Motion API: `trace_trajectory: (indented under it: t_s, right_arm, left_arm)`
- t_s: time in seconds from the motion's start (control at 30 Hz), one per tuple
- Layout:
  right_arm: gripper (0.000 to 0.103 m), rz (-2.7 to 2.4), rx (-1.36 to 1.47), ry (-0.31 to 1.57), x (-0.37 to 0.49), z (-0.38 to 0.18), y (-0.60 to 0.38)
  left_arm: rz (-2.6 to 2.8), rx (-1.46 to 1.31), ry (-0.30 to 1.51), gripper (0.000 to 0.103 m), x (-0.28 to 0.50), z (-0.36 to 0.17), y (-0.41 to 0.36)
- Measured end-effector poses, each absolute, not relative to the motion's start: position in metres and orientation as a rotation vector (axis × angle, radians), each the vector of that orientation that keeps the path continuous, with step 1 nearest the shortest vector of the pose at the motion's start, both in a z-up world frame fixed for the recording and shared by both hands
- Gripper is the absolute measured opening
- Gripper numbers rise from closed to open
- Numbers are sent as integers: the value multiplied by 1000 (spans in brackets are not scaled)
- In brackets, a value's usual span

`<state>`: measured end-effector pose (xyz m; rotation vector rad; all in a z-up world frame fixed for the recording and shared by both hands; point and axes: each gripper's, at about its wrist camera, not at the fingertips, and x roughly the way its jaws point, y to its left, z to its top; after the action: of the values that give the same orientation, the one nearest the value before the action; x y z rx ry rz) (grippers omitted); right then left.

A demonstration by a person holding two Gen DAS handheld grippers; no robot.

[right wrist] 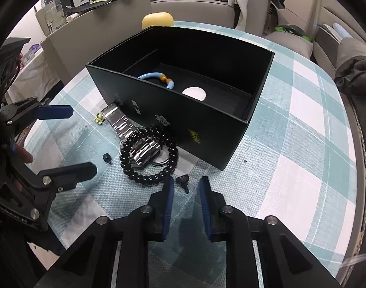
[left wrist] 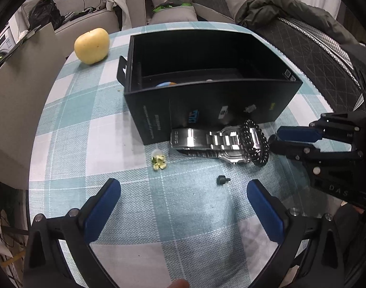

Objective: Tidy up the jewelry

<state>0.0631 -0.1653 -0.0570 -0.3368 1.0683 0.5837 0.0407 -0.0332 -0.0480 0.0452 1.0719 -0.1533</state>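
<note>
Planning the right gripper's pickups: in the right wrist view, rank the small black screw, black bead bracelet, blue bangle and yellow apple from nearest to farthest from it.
From the right gripper:
1. Small black screw, just ahead of the fingertips.
2. Black bead bracelet, ahead-left, draped over the metal watch.
3. Blue bangle, inside the black box.
4. Yellow apple, behind the box.

Black box [right wrist: 183,110] blocks behind watch [right wrist: 135,141]; tablecloth [right wrist: 291,168] open rightward.

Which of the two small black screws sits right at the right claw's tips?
The black screw beside the black bead bracelet, just ahead of the right claw; the other screw lies farther left, beyond the bracelet.
</note>
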Motion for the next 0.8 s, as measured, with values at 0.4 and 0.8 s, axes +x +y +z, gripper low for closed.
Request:
trace_trajectory:
  t_s: [0.4,0.8]
  right_arm:
    - [9,634,-235,1023,62,-35,-176]
    - [9,636,-220,1003,62,-26,-179]
  left_arm:
    - [-228,60,1053,83,36,-44,-40]
    - [-310,174,1025,16,31,-54,-61]
